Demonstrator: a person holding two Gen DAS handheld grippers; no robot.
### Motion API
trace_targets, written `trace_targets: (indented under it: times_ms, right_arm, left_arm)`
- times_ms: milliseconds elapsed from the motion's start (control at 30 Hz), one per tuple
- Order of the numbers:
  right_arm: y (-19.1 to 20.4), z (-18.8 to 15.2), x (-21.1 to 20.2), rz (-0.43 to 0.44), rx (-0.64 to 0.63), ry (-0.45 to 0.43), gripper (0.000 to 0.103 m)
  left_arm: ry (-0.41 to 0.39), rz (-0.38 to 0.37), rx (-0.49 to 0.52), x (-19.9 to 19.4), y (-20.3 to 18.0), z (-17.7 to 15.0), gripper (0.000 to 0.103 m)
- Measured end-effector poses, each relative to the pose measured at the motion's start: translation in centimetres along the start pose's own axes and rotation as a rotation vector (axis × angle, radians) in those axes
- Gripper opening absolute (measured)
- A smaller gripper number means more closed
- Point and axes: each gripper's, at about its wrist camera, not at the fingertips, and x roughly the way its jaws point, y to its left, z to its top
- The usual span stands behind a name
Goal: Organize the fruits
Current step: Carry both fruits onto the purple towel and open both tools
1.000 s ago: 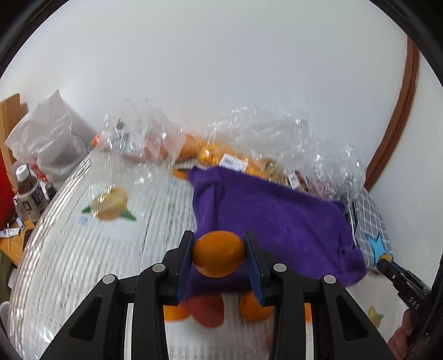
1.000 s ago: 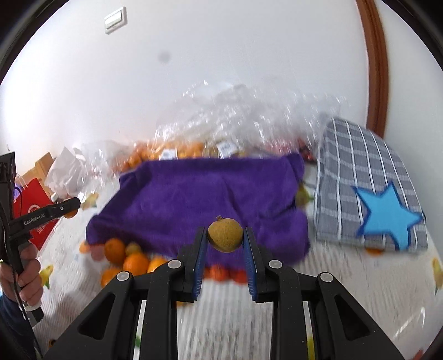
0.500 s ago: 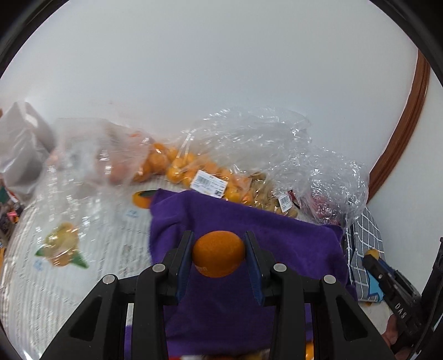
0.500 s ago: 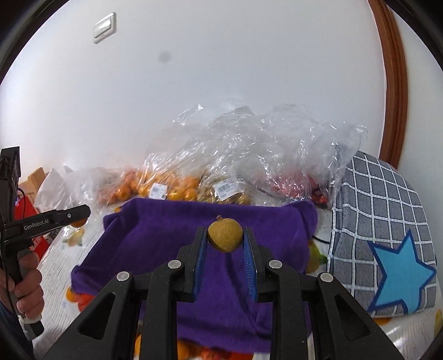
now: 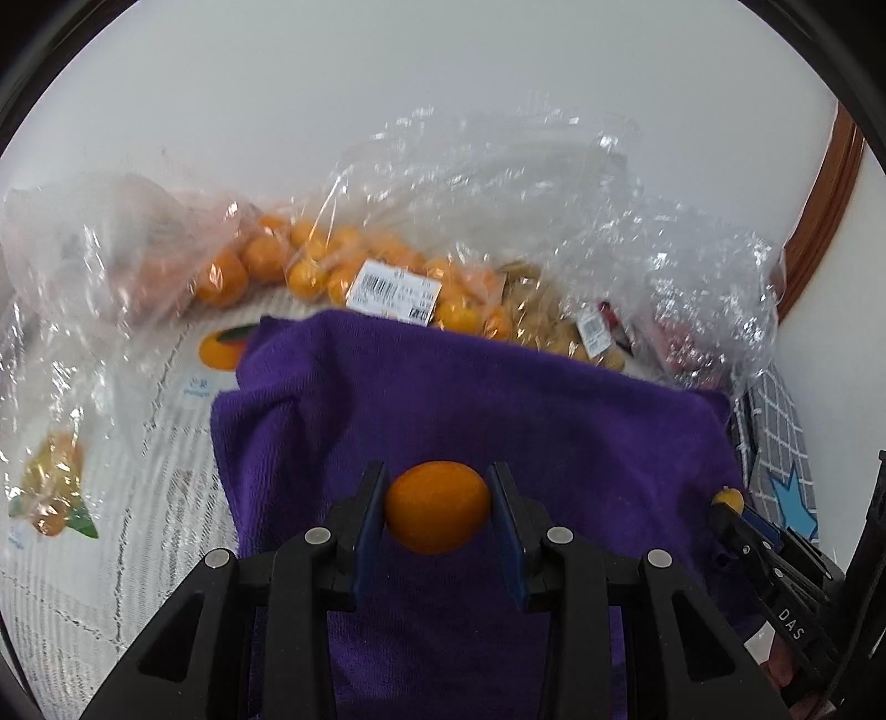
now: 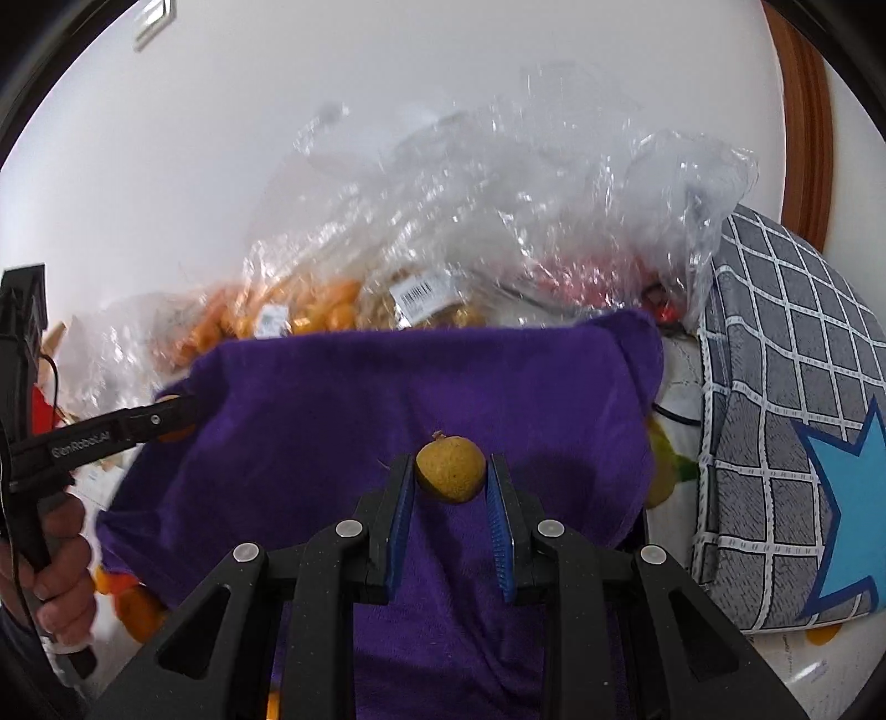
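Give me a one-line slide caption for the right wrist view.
Right gripper holds a small yellow-brown fruit over the purple towel.

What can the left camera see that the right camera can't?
Only the left wrist view shows the orange squeezed in the left tongs, and an orange picture printed on the tablecloth beside the towel.

Only the right wrist view shows the small yellow-brown fruit squeezed in the right tongs from close up, a wall switch, and the hand holding the other tool.

Both show the purple towel, the clear bags of oranges behind it, and the checked cloth with a blue star.
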Motion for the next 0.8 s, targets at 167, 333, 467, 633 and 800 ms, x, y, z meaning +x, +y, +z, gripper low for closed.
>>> trace_targets:
  times_ms: [167, 333, 467, 633, 800]
  right_arm:
    - [-0.4, -1.1, 1.6, 0.001, 0.004, 0.041, 0.026]
    - [-0.5, -1.5, 1.9, 0.003, -0.003, 0.044, 0.026]
    - [-0.4, -1.7, 2.2, 0.0, -0.007, 0.052, 0.026]
    - [-0.4, -1.7, 2.3, -0.005, -0.002, 0.047, 0.027]
    - [-0.1, -1.7, 2.4, -0.036, -0.021, 0.043, 0.044]
  left_arm:
    - [0.042, 0.014, 0.002, 1.3, 0.3, -0.3, 0.034]
    - [0.045, 0.033, 0.027, 1.9, -0.1, -0.6, 0.035]
    - [0.067, 0.03, 0.038, 2.6, -0.5, -1.3, 0.034]
    - [0.061, 0.046, 0.057, 2.7, -0.7, -1.3, 0.035]
    - [0.073, 0.042, 0.054, 2.9, -0.8, -1.0, 0.036]
